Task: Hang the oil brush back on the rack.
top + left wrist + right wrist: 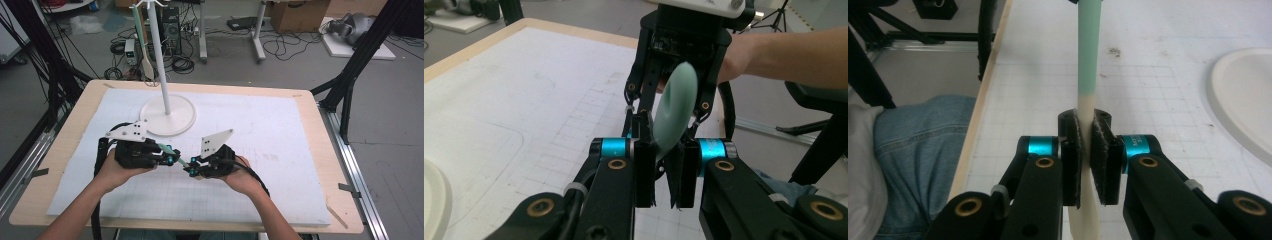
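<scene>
A spatula (179,159) with a mint-green handle and a cream blade end hangs between both grippers, just above the white mat near the table's front middle. My left gripper (172,159) is shut on the green handle (676,107), which rises foreshortened out of my left gripper (662,172). From the right, my right gripper (192,171) meets it tip to tip. In the right gripper view, my right gripper (1087,165) is shut on the cream part, and the green shaft (1089,55) runs straight away from it.
A white stand with a round base (167,116) and a tall pole rises just behind the grippers. A second spatula (148,65) hangs from its top hook. The white mat (280,150) covers most of the wooden table. A person's jeans-clad leg (918,150) lies past the near edge.
</scene>
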